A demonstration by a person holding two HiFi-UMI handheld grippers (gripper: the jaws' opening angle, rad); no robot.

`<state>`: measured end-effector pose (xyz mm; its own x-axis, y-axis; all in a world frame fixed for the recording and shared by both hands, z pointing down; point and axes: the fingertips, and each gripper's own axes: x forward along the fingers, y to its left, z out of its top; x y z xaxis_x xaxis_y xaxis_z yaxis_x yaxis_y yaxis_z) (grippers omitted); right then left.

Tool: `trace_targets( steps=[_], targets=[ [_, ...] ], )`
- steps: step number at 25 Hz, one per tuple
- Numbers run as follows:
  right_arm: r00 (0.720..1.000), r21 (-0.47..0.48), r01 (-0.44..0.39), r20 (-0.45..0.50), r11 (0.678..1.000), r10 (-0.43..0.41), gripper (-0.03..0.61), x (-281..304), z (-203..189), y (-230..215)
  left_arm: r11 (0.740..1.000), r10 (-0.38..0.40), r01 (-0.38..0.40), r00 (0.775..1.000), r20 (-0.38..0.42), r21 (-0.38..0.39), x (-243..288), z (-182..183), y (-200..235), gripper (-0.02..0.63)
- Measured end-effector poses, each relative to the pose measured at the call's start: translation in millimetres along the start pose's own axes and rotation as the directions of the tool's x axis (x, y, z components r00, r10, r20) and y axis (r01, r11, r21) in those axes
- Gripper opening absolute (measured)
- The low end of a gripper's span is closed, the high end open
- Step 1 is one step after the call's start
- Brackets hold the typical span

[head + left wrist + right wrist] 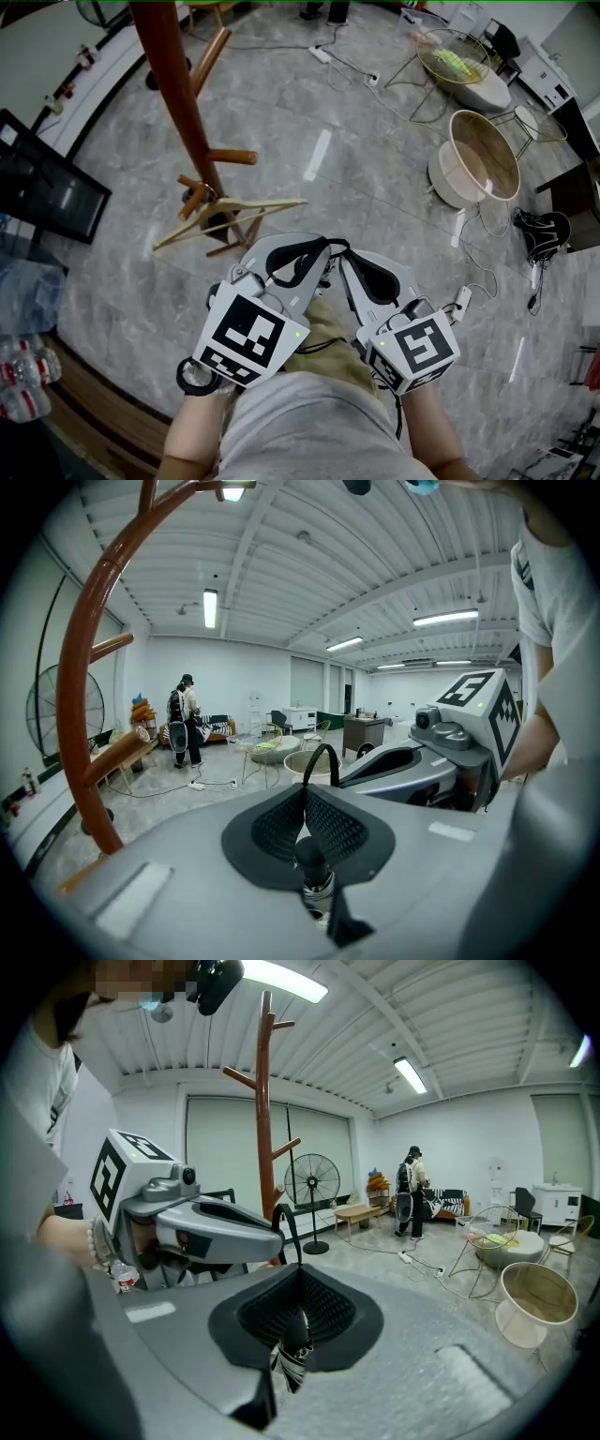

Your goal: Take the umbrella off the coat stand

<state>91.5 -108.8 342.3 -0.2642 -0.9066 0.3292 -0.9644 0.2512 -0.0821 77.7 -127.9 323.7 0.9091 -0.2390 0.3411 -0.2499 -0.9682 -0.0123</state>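
Low in the head view, my left gripper (pixel 298 261) and right gripper (pixel 373 277) are held side by side, close to my body. A folded umbrella lies across both. In the left gripper view its dark handle knob (pixel 313 862) is pinched between the shut jaws, and its black wrist strap (pixel 325 757) loops up above them. In the right gripper view its black-and-white folded canopy (pixel 292 1357) is pinched between shut jaws. The brown wooden coat stand (pixel 180 89) rises at the upper left, apart from both grippers. A pale wooden hanger (pixel 230 217) hangs on one of its pegs.
A round tub-like basket (pixel 480 161) and wire chairs (pixel 457 58) stand at the right. A dark screen (pixel 42 187) and water bottles (pixel 19 375) are at the left. Cables and a power strip (pixel 322 54) lie on the marble floor. People (pixel 184 719) stand far off by a fan (pixel 313 1183).
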Motion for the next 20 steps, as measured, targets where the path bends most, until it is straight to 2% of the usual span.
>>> trace_targets(
  steps=[20],
  targets=[
    [1.0,-0.007,0.006,0.005,1.0,-0.006,0.004,-2.1,2.3,1.2,1.0,-0.001,0.001,1.0,-0.007,0.009,-3.3,1.3,-3.0,0.02]
  ],
)
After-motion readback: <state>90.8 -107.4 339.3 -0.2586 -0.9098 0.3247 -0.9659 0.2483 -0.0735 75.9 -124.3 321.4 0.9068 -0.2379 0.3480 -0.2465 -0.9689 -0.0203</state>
